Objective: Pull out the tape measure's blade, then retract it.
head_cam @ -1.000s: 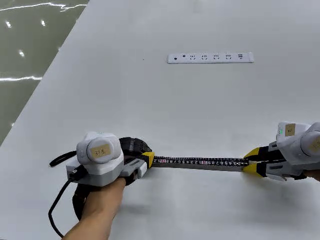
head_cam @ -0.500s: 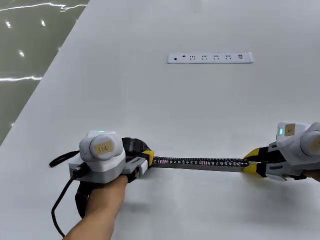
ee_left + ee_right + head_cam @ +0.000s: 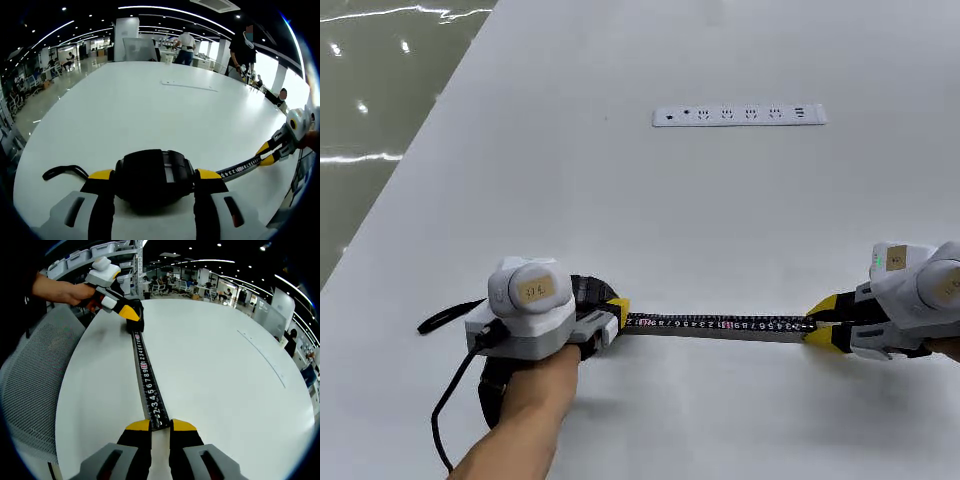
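A black tape measure case [image 3: 155, 175] sits between the yellow-tipped jaws of my left gripper [image 3: 605, 315], which is shut on it, low on the white table [image 3: 670, 220]. Its black wrist strap [image 3: 445, 316] trails to the left. The blade [image 3: 720, 324], dark with white numerals, runs straight to the right over the table, and its run from the end to the case shows in the right gripper view too [image 3: 146, 380]. My right gripper [image 3: 825, 324] is shut on the blade's end [image 3: 159, 423], and it appears at the right of the left gripper view [image 3: 270, 153].
A white power strip [image 3: 739, 115] lies farther back on the table. The table's left edge borders a glossy floor [image 3: 370, 110]. A grey mesh chair back [image 3: 30, 390] stands beside the table. Several people stand at the far end of the room [image 3: 187, 42].
My left gripper with the case has slid slightly to the right, toward the right gripper, so a little less blade is out. The right gripper has stayed in place.
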The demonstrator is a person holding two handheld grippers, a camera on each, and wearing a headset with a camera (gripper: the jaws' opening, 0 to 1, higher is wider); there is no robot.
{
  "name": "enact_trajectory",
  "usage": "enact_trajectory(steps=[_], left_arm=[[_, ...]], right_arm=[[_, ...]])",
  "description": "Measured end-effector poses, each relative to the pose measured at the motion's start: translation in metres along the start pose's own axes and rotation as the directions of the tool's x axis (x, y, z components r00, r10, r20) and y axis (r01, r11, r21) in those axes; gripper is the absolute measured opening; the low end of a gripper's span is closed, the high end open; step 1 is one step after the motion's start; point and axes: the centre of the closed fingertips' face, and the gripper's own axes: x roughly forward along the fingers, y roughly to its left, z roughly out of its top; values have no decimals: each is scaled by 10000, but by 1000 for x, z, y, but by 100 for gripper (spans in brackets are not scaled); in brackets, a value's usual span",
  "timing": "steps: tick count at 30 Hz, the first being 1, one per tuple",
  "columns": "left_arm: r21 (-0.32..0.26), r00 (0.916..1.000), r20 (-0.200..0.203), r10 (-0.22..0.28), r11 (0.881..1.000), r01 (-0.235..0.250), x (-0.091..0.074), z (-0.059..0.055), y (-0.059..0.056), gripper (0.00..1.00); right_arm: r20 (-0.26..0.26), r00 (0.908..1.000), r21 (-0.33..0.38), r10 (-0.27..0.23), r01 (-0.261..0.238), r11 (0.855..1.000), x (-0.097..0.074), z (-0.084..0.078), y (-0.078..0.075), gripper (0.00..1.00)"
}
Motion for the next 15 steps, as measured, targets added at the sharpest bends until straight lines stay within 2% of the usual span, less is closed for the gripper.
enact_trajectory(steps=[15], left_arm=[[189, 10000, -49, 71, 9998, -70, -1, 0, 1, 56]], right_arm=[[-68, 10000, -67, 31, -31, 10000, -1, 1, 0, 9]])
